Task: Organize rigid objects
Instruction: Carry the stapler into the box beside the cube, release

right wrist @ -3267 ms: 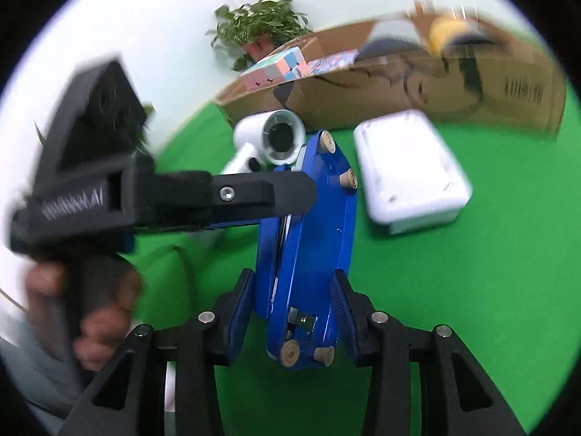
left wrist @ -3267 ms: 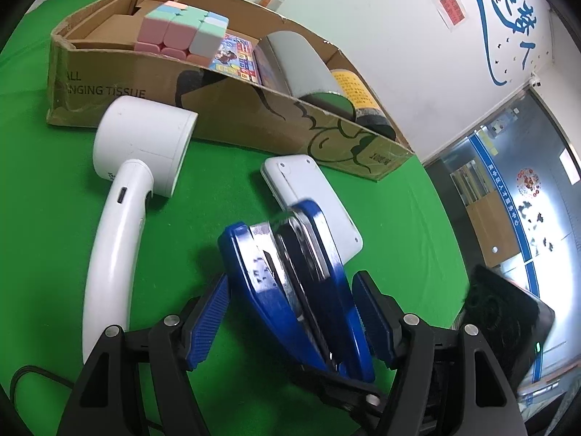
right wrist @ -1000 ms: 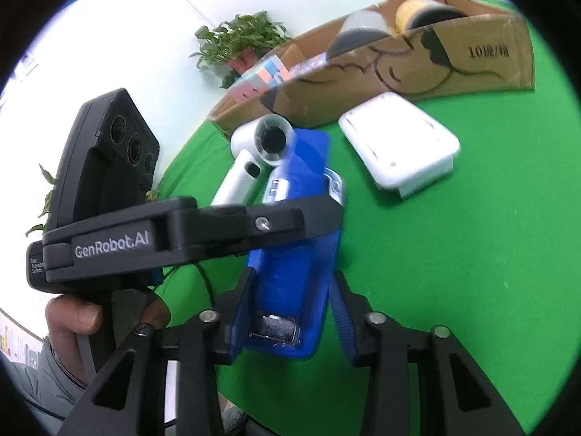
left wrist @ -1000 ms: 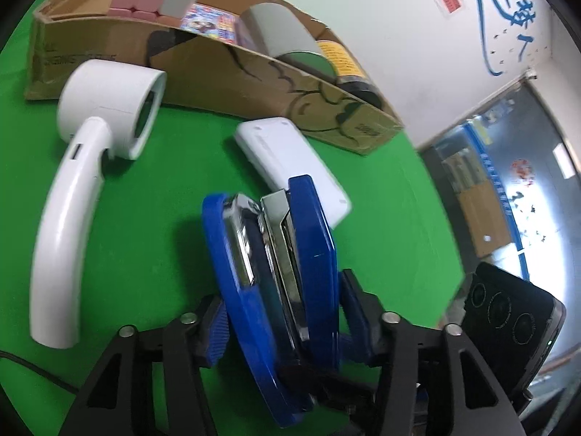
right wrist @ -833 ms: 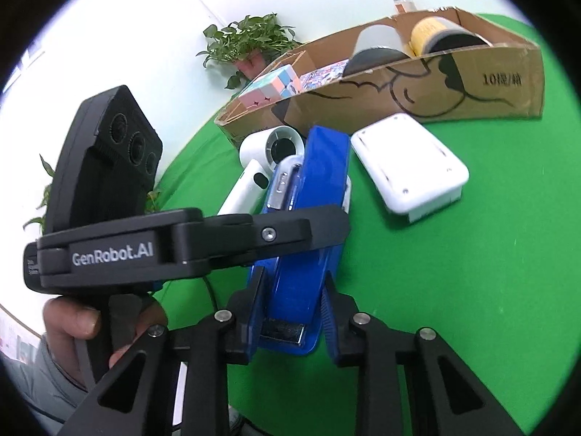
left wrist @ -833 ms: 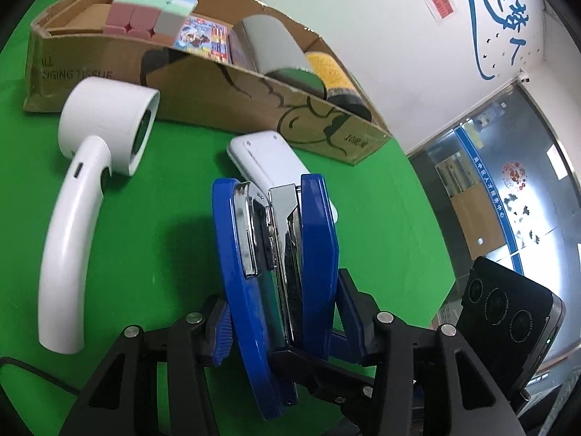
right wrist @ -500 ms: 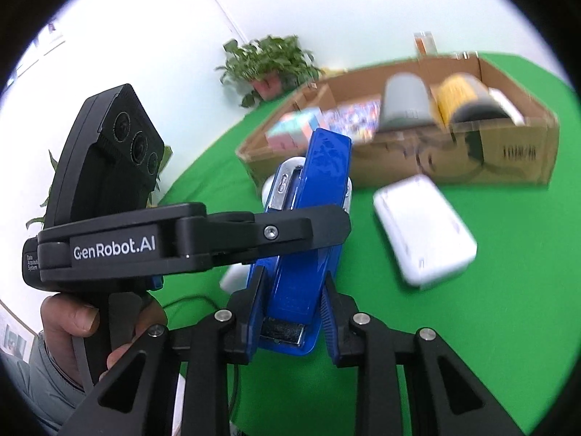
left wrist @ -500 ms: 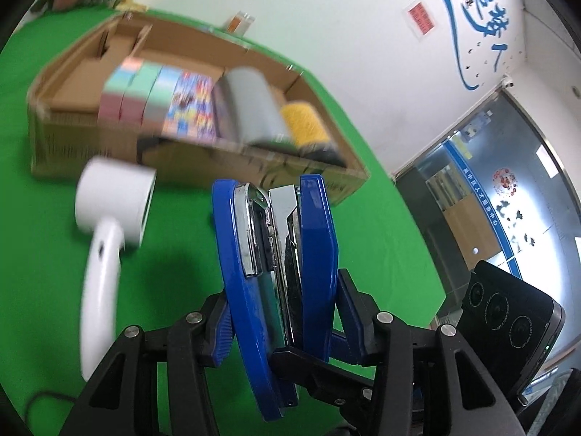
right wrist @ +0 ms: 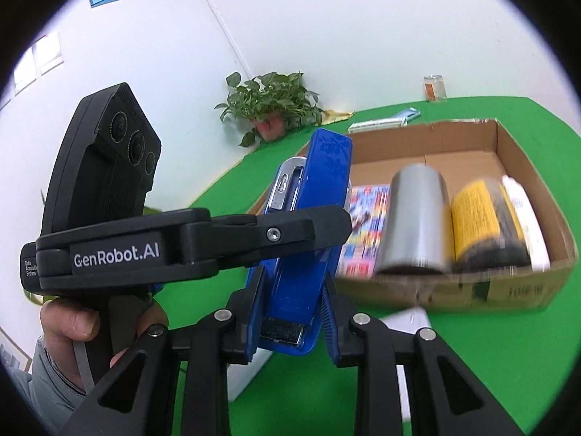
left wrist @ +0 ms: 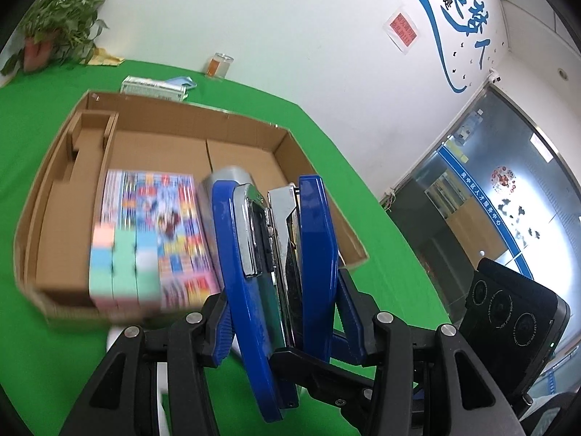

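Both hand-held grippers, left (left wrist: 281, 312) and right (right wrist: 290, 314), are clamped on the blue stapler (left wrist: 276, 250), apparently to steady it above the cardboard box (left wrist: 239, 123).

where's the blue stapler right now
The blue stapler is off the table, clamped between both grippers, left gripper and right gripper, just in front of the cardboard box.

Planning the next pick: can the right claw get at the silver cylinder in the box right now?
Probably not. The right claw is shut on the blue stapler, which the left claw grips too. The silver cylinder lies exposed in the cardboard box, so release first.
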{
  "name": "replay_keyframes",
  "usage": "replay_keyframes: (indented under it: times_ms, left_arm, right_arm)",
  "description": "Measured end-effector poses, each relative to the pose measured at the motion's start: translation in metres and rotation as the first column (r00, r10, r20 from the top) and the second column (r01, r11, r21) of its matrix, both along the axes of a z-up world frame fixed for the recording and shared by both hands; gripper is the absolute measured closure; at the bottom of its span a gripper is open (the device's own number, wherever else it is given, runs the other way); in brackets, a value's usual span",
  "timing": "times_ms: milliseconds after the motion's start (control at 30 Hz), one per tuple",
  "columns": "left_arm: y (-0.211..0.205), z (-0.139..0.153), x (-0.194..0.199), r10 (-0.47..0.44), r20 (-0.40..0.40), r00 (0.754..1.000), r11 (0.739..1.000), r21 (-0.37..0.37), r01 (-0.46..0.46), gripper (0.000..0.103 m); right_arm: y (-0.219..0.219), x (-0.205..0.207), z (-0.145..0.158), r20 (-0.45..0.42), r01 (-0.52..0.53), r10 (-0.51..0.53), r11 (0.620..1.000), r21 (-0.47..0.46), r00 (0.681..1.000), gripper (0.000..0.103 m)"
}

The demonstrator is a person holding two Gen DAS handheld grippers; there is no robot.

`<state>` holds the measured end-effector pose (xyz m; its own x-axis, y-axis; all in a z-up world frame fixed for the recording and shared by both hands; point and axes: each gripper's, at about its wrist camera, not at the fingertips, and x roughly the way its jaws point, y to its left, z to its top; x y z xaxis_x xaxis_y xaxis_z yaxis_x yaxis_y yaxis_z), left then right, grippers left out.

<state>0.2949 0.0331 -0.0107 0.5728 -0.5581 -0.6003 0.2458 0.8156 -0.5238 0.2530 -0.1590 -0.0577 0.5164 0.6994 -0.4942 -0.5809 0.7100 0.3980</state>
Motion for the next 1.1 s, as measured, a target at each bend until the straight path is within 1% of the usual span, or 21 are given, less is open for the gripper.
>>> replay_keyframes:
  times_ms: [100,200,300,500,567,667,733,800,867,933,1000,1067,1100]
  left_arm:
    - [0.004,0.002,0.032,0.001,-0.025,1.0,1.0,0.001,-0.001,0.057]
    - [0.009,-0.005,0.064,0.009,-0.06,0.998,1.0,0.012,-0.008,0.056]
    - [0.011,-0.014,0.087,0.014,-0.086,0.996,1.0,0.025,-0.012,0.056]
    - [0.012,-0.034,0.124,0.018,-0.145,0.989,0.999,0.051,-0.011,0.054]
    - [0.013,-0.042,0.129,0.018,-0.161,0.987,0.999,0.051,-0.01,0.054]
    - [0.014,-0.051,0.134,0.028,-0.179,0.984,0.996,0.087,-0.013,0.05]
    - [0.017,-0.054,0.135,0.044,-0.174,0.984,0.995,0.098,-0.027,0.045]
    - [0.024,-0.053,0.135,0.054,-0.159,0.986,0.996,0.079,-0.042,0.041]
    - [0.03,-0.045,0.13,0.074,-0.114,0.991,0.994,0.083,-0.065,0.039]
    - [0.034,-0.039,0.129,0.08,-0.092,0.993,0.993,0.098,-0.071,0.039]
    - [0.037,-0.033,0.126,0.093,-0.064,0.994,0.986,0.143,-0.083,0.039]
    - [0.042,-0.032,0.122,0.116,-0.039,0.993,0.973,0.203,-0.106,0.039]
    - [0.045,-0.032,0.121,0.124,-0.037,0.992,0.97,0.214,-0.113,0.039]
  right_arm:
    - [0.007,0.026,0.004,-0.022,0.001,-0.002,1.0,-0.013,1.0,0.077]
    - [0.013,0.047,0.001,-0.069,-0.007,0.006,1.0,-0.01,0.998,0.077]
    - [0.019,0.066,-0.005,-0.102,-0.011,0.009,1.0,-0.015,0.995,0.076]
    - [0.027,0.087,-0.011,-0.135,-0.001,-0.005,0.999,-0.04,0.991,0.076]
    - [0.029,0.09,-0.014,-0.15,0.003,-0.01,0.999,-0.047,0.989,0.076]
    - [0.036,0.091,-0.019,-0.159,0.001,-0.014,0.997,-0.076,0.987,0.076]
    - [0.04,0.089,-0.023,-0.172,0.0,-0.017,0.995,-0.097,0.985,0.076]
    - [0.041,0.089,-0.026,-0.18,0.013,-0.033,0.994,-0.11,0.983,0.076]
    - [0.042,0.089,-0.027,-0.173,0.026,-0.047,0.992,-0.121,0.984,0.074]
    - [0.043,0.088,-0.027,-0.172,0.031,-0.054,0.991,-0.13,0.984,0.072]
    - [0.043,0.087,-0.025,-0.168,0.025,-0.046,0.992,-0.124,0.985,0.072]
    - [0.044,0.087,-0.024,-0.164,0.026,-0.048,0.99,-0.136,0.985,0.072]
    - [0.044,0.087,-0.024,-0.157,0.032,-0.055,0.989,-0.145,0.986,0.072]
